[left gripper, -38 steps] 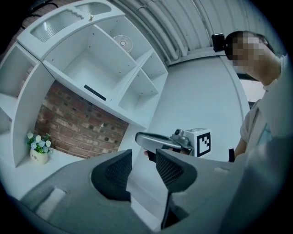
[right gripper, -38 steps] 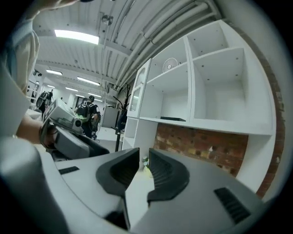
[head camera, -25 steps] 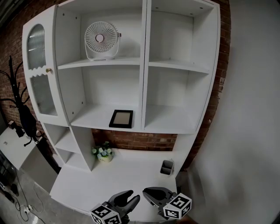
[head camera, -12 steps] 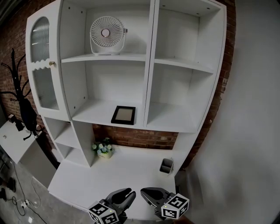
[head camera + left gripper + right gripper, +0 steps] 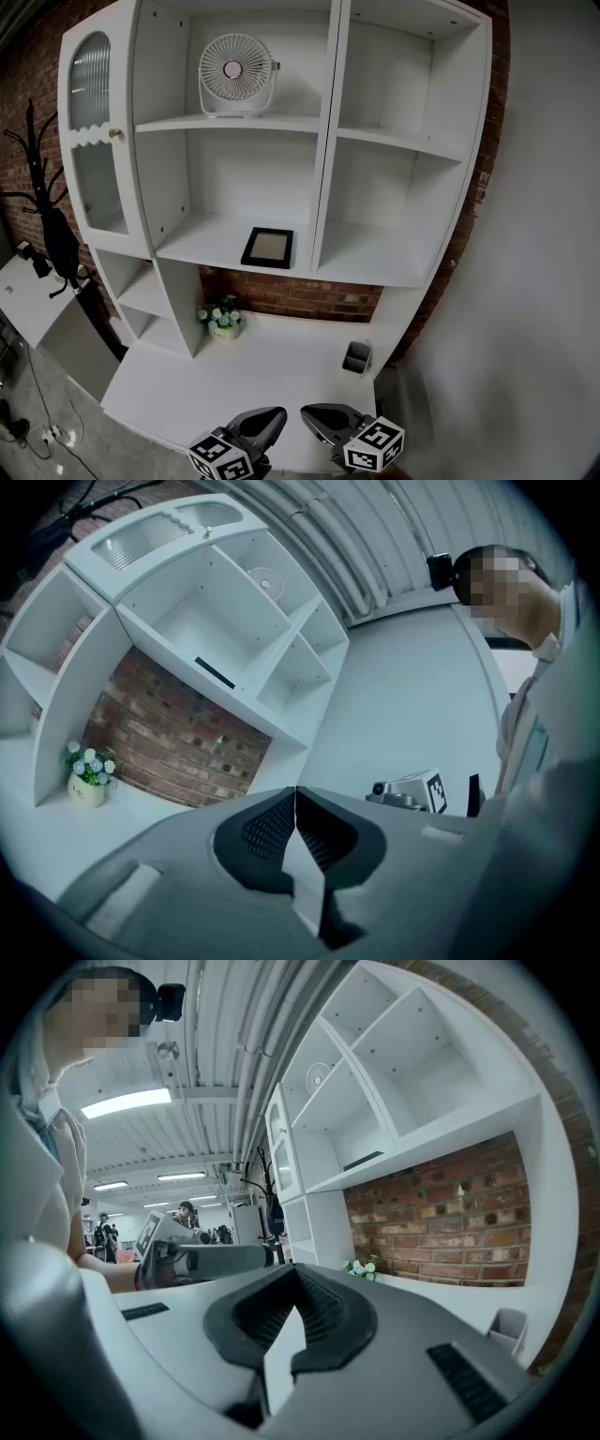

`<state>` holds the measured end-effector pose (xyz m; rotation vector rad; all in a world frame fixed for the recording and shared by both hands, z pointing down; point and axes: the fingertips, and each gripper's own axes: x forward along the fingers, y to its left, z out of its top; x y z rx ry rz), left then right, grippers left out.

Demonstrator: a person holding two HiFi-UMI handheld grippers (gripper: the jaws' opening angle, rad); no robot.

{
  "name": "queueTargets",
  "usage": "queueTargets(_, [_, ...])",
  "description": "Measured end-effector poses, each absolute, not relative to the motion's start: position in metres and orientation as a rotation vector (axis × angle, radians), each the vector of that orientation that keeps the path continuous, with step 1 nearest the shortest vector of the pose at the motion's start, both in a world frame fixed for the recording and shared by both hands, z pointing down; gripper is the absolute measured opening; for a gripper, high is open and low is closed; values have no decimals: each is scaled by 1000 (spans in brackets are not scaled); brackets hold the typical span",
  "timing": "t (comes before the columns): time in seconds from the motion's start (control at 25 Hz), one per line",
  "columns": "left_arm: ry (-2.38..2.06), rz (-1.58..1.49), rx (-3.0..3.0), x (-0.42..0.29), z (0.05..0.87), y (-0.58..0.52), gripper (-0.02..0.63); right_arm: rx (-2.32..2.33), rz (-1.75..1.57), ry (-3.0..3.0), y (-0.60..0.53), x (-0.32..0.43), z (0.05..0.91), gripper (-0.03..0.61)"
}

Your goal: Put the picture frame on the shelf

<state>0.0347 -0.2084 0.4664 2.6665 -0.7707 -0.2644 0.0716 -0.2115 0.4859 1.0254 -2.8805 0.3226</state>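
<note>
The black picture frame (image 5: 268,247) lies flat on the middle-left shelf (image 5: 202,246) of the white shelving unit. It shows as a dark strip in the left gripper view (image 5: 215,672) and the right gripper view (image 5: 362,1161). Both grippers hang low in front of the desk, far below the frame. My left gripper (image 5: 277,415) (image 5: 295,794) is shut with nothing between its pads; its jaws have just been closing. My right gripper (image 5: 307,413) (image 5: 298,1275) is shut and empty as well, its jaws having just closed the last bit.
A white fan (image 5: 236,73) stands on the top-left shelf. A small flower pot (image 5: 221,321) and a grey pen holder (image 5: 356,357) sit on the white desk (image 5: 262,375). A black coat stand (image 5: 45,220) is at the left, a grey wall at the right.
The left gripper's jaws, apart a second ago, have come together. The right gripper's jaws narrowed slightly. The picture frame stays where it was on the shelf.
</note>
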Motion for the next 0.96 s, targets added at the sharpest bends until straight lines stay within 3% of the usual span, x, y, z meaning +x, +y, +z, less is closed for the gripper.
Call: queueTargets(0.96, [-733,-248,2677,40,466,-212,12,1007,352,-2882,-214,69,486,14])
